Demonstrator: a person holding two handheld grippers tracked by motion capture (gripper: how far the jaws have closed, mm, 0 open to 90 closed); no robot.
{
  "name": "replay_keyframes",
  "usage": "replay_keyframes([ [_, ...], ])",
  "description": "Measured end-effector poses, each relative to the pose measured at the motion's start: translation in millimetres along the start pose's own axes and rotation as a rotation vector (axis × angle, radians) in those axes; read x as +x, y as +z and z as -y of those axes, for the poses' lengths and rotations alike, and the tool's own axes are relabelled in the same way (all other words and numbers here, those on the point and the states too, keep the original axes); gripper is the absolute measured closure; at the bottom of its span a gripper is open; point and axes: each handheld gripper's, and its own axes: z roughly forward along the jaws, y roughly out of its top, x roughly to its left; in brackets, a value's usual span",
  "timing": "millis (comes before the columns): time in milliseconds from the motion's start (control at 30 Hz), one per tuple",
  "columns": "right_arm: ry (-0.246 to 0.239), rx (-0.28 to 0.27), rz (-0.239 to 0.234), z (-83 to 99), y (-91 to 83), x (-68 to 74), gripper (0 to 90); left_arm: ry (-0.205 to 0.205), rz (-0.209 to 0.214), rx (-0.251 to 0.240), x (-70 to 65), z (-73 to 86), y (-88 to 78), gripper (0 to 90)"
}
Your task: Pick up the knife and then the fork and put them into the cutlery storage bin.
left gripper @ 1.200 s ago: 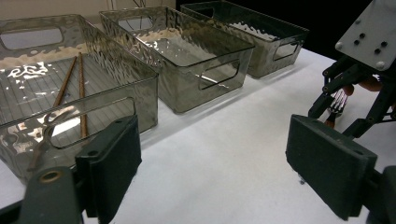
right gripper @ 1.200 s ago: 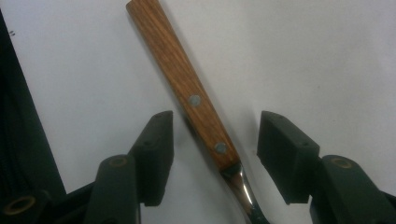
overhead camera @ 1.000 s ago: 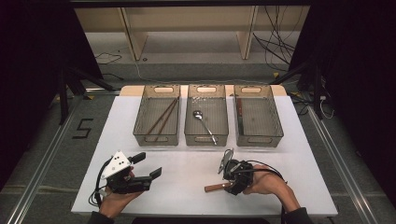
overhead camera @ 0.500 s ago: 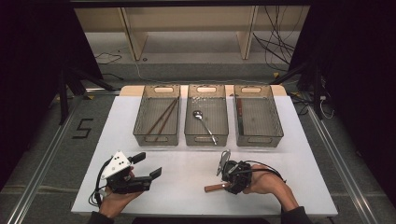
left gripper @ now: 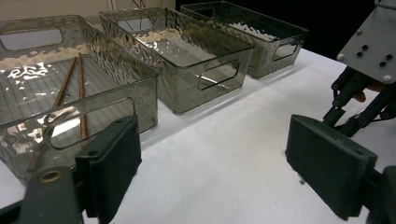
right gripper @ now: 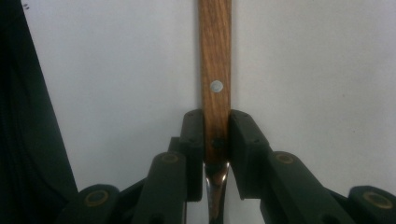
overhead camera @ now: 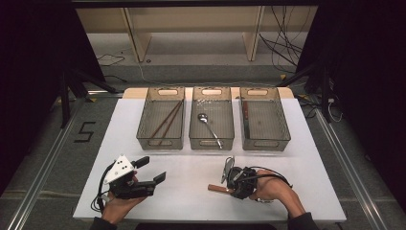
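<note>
Right gripper (right gripper: 215, 140) clamping riveted wooden handle (right gripper: 215, 70)

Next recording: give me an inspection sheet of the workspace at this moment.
Surface: white table, bare between the things.
Job's things: wooden-handled utensil flat on the table; three clear bins hold chopsticks, a spoon and another wooden-handled piece.
Clutter: nothing seen.
Grippers: right gripper has just been closing, pads on the handle; left gripper open, nothing between its jaws.
Cables: loose on the floor behind.
Surroundings: wooden shelving, dark curtains.
</note>
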Motion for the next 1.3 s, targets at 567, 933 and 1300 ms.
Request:
replay_keyframes([
  [567,0.073,-0.082,0.027,1.9,-10.1,-4.3,77.7,0.002,-0.001,0.001,0.3,-0.1,-0.1,17.7],
  [933,0.234,-0.277,0.042,15.0,-42.5,-25.4,77.7,0.000,-0.001,0.000,0.5,0.0,0.3,17.7],
  [1300,0.430,-0.527,0.085,29.0,-85.7,-54.1,77.6,0.000,-0.003,0.000,0.8,0.2,0.4,17.7],
])
